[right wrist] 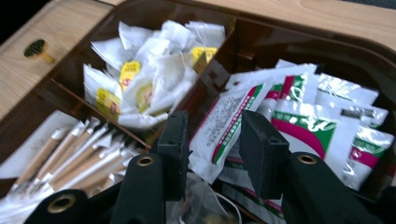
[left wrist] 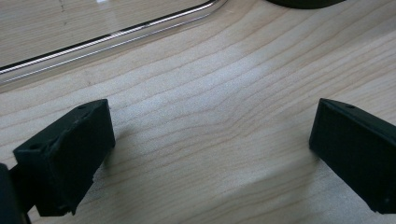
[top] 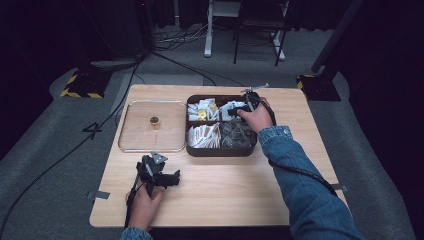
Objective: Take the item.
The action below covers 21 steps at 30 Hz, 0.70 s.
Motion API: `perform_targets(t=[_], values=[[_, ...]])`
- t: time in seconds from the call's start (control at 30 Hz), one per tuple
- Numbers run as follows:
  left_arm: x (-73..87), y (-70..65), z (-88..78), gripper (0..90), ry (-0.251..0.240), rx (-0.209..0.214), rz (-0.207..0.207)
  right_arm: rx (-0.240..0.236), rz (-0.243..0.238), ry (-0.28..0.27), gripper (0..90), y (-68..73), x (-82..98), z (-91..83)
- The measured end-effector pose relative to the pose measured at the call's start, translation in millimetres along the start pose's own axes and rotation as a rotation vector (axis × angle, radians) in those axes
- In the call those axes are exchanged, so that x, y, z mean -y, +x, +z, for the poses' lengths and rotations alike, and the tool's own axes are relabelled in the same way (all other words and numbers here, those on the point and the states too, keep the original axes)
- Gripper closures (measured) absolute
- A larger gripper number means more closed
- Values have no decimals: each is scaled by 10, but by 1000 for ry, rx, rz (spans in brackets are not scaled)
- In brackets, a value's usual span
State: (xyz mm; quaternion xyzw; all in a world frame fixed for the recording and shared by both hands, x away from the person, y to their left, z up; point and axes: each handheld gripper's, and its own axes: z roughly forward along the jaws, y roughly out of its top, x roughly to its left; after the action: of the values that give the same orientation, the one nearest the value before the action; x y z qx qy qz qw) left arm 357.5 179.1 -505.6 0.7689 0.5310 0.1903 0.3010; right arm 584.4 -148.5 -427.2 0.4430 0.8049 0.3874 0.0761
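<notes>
A dark brown four-part box [top: 220,151] stands right of the table's middle. My right gripper [top: 236,111] reaches into its far right compartment. In the right gripper view this gripper [right wrist: 212,123] has its jaws either side of a white sachet with a red and green stripe [right wrist: 219,126]. A small gap shows beside the sachet, so the pads do not press on it. More such sachets [right wrist: 327,121] lie behind. My left gripper [top: 172,177] rests on the near left of the table, and in its own view the gripper [left wrist: 212,121] stands wide open over bare wood.
The other compartments hold tea bags with yellow tags [right wrist: 149,79], paper sticks [right wrist: 74,154] and clear packets [top: 235,135]. A clear lid with a metal rim [top: 150,149] and a gold knob [top: 154,120] lies left of the box. Cables run across the floor beyond the table.
</notes>
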Motion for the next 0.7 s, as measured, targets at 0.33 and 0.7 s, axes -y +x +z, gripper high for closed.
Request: perform_targets(t=[0.33,0.7], values=[[0,0,0,4,0,1,-1,18,13,53,676,48,4,215],[0,-2,1,4,-1,2,-3,57,-48,56,871,124,-51,197]])
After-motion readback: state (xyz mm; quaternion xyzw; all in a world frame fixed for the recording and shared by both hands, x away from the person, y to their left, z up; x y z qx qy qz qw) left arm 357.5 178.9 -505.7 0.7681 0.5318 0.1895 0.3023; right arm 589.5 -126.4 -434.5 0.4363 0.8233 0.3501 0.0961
